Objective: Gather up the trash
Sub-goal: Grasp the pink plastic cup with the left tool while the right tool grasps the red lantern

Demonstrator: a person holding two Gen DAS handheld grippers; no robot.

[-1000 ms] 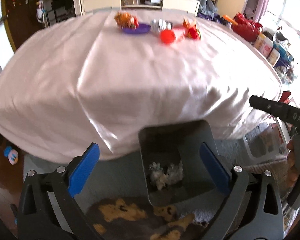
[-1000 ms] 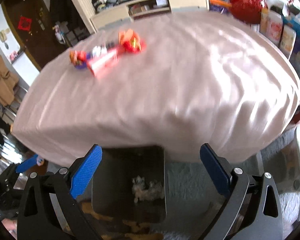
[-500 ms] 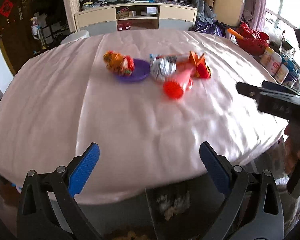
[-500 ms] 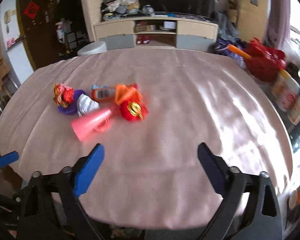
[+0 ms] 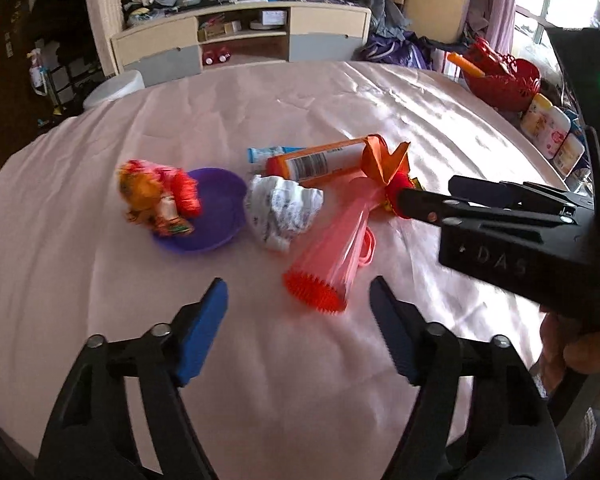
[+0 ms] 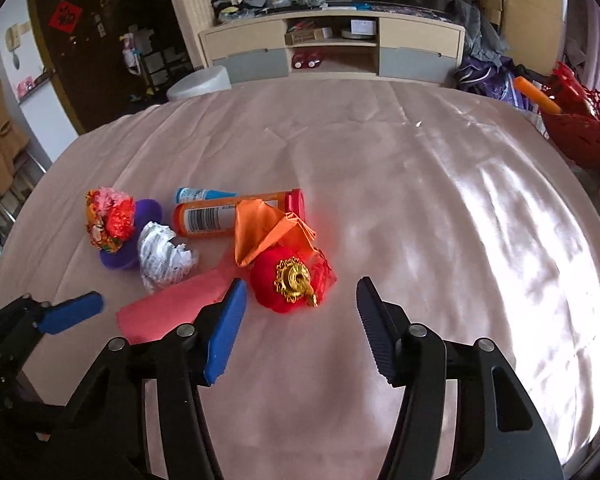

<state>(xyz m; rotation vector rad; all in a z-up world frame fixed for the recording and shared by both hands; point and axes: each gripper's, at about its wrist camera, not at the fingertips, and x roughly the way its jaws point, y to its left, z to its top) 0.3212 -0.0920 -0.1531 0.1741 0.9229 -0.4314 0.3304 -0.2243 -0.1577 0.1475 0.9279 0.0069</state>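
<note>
Pink tablecloth (image 5: 380, 128) fills both views, all trash clustered on it ahead of both grippers. Left gripper (image 5: 298, 334): jaws spread, holding nothing, above the cloth. Right gripper (image 6: 300, 330): jaws spread too, nothing between them.

Pink ribbed tube (image 5: 336, 248) lies just ahead of the left jaws, spiky red end toward them, slightly right of the gap's centre. In the right wrist view the same tube runs under the left-hand jaw tip. Orange cylinder with barcode (image 6: 224, 212) is farther ahead, lying flat, touching the orange cloth (image 6: 260, 228). Purple bowl (image 5: 208, 212) is ahead-left of the left jaws, with a crumpled red-orange wrapper (image 5: 156, 196) on its rim. Crumpled white paper (image 5: 280, 212) sits between bowl and tube, touching both. Red pouch with gold ornament (image 6: 288, 284) is just beyond the right jaws, close to the left-hand tip. Small blue tube (image 6: 200, 194) is behind the cylinder.
</note>
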